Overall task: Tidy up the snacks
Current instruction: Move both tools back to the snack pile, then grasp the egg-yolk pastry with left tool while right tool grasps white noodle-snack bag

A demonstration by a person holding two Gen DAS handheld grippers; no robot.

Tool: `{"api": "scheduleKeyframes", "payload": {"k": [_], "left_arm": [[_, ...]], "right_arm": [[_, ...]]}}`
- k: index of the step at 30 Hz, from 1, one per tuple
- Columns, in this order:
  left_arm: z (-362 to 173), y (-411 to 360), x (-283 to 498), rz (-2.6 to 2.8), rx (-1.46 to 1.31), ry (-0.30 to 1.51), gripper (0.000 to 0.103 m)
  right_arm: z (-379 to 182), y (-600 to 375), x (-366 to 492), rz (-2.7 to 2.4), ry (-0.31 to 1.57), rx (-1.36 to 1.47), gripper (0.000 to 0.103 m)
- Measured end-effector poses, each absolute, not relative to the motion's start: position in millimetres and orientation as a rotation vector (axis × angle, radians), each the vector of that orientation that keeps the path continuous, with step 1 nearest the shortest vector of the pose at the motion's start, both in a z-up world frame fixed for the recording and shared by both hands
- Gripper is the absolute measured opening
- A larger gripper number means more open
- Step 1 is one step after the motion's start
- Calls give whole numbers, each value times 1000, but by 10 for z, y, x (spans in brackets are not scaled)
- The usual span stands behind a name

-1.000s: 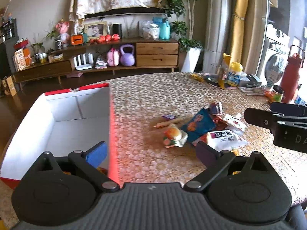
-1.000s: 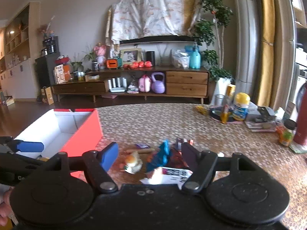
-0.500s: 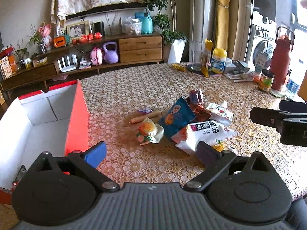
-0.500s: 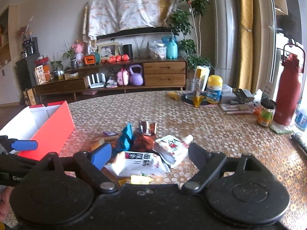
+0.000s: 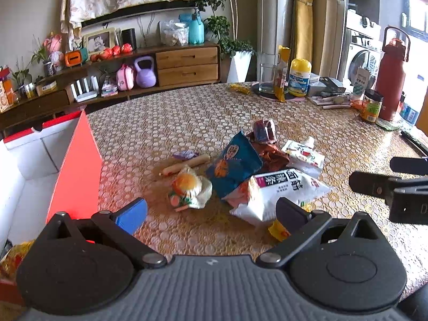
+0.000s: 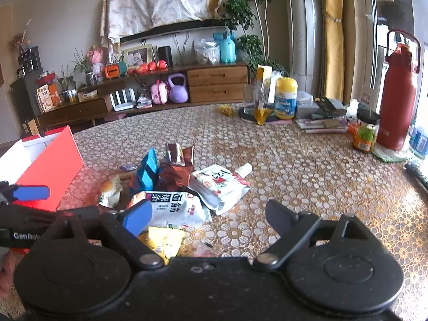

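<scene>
A heap of snacks lies in the middle of the desk (image 5: 187, 112), which is covered with a patterned gold cloth. In the left wrist view the heap fills the centre of the frame: a white bag with black lettering (image 5: 278, 190) at lower centre, a blue bag (image 5: 234, 161) just above and to its left, a reddish-brown foil bag (image 5: 267, 147) behind the blue one, and a white spouted pouch (image 5: 303, 153) to the right. A round wrapped snack with an orange print (image 5: 188, 187) sits left of the blue bag, a sausage stick (image 5: 186, 164) lies just above it, and a small purple candy (image 5: 184, 155) lies beside the stick. A yellow packet (image 5: 276, 231) peeks out at the lower edge of the white bag.

The red-and-white box (image 5: 75, 171) stands open at the left of the frame, apart from the heap.

The left gripper (image 5: 211, 214) has its jaws wide apart with nothing between them, above the near edge of the heap. The right gripper (image 6: 208, 215) also has its jaws spread wide and empty; in its view the white bag (image 6: 176, 206) and the yellow packet (image 6: 165, 238) lie just in front of its blue fingertip (image 6: 136, 216).

At the upper right of both views stand a red bottle (image 6: 398, 93), a small jar (image 6: 365, 131) and a yellow-capped tub (image 6: 286, 97).
</scene>
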State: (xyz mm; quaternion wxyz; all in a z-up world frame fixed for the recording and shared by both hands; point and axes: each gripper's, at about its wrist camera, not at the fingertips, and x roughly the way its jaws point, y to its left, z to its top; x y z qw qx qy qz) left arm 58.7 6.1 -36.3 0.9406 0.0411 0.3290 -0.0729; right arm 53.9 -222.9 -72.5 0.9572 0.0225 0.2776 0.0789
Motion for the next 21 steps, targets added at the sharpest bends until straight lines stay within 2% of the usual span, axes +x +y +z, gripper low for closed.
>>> {"api": "scheduleKeyframes", "payload": {"k": [21], "left_arm": [[-715, 191, 1194, -85, 66, 691, 103]], "right_arm": [[-985, -2121, 918, 207, 632, 74, 92]]}}
